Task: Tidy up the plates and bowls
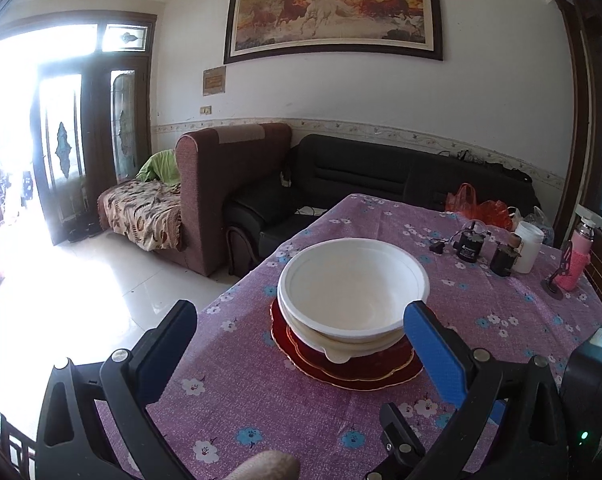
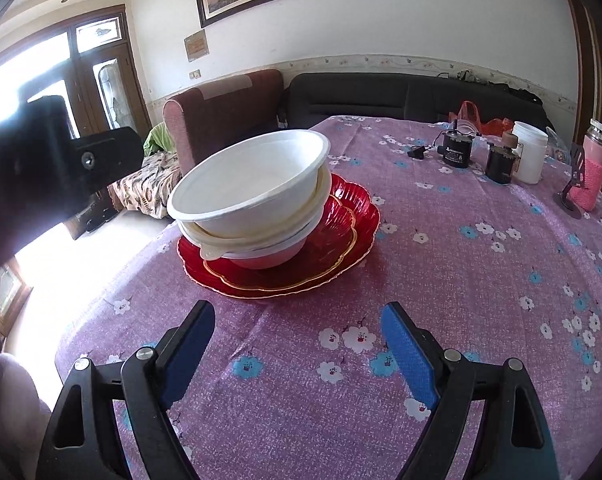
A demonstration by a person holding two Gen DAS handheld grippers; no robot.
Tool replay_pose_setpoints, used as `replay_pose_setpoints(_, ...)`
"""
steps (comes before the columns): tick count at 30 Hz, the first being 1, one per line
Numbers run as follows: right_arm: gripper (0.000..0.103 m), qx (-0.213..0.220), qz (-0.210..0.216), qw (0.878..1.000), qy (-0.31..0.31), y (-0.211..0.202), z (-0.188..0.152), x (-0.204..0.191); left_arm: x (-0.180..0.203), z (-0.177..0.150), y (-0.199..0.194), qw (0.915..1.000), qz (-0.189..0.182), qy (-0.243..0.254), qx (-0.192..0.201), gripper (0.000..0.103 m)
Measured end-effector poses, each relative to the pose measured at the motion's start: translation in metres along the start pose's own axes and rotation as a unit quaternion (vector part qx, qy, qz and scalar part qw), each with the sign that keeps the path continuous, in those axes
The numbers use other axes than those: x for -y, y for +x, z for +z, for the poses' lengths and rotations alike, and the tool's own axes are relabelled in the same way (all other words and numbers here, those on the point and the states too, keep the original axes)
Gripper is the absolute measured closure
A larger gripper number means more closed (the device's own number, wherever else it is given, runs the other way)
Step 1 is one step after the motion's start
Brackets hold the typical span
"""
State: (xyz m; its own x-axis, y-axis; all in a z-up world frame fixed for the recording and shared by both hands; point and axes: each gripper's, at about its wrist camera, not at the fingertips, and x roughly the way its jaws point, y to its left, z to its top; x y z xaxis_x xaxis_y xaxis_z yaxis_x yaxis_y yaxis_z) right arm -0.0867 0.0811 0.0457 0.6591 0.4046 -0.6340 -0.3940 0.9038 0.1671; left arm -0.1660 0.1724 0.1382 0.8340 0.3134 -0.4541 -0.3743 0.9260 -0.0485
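Note:
A stack of white bowls point(image 1: 351, 292) sits on stacked red plates with gold rims point(image 1: 353, 368) on a purple flowered tablecloth point(image 1: 261, 380). The top bowl point(image 2: 253, 178) sits tilted in the bowls under it point(image 2: 269, 236), over the red plates point(image 2: 341, 232). My left gripper point(image 1: 301, 320) is open and empty, its fingers on either side of the stack's near edge, a little above the cloth. My right gripper point(image 2: 297, 320) is open and empty, short of the plates. The left gripper's body point(image 2: 61, 160) shows at the left of the right wrist view.
At the table's far right stand black cylinders point(image 2: 457, 148), a white jar point(image 2: 531, 152), a pink bottle point(image 2: 593, 168) and red bags point(image 1: 477, 204). The table's left edge point(image 1: 237, 280) drops to a tiled floor. Sofas point(image 1: 341, 172) stand behind.

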Motion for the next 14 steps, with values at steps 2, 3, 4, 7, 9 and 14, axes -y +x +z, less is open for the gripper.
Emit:
replay_pose_setpoints(2,0.014,0.003,-0.001,1.000,0.002,-0.001,0.001,0.001,-0.003,0.001,0.004,0.9996,-0.024,-0.008,-0.013,0.000)
replay_pose_setpoints(3,0.014,0.004,-0.002,1.000,0.002,-0.001,0.002,0.001,-0.004,0.000,0.006,0.9993,-0.030,-0.012,-0.020,0.000)
replay_pose_setpoints(4,0.014,0.003,-0.004,1.000,0.000,-0.001,0.002,0.001,-0.005,0.000,0.007,0.9992,-0.031,-0.014,-0.023,0.000)
replay_pose_setpoints(7,0.014,0.000,-0.004,1.000,0.003,0.001,0.002,0.002,-0.009,-0.001,0.005,0.9998,-0.009,-0.011,-0.012,0.000)
replay_pose_setpoints(9,0.014,-0.001,-0.003,1.000,0.000,0.001,0.002,0.000,-0.012,0.000,0.006,0.9998,-0.005,-0.009,-0.014,0.000)
replay_pose_setpoints(14,0.014,0.003,0.004,1.000,-0.011,0.000,0.003,-0.007,-0.021,-0.004,0.019,0.9984,0.004,-0.014,-0.054,0.000)
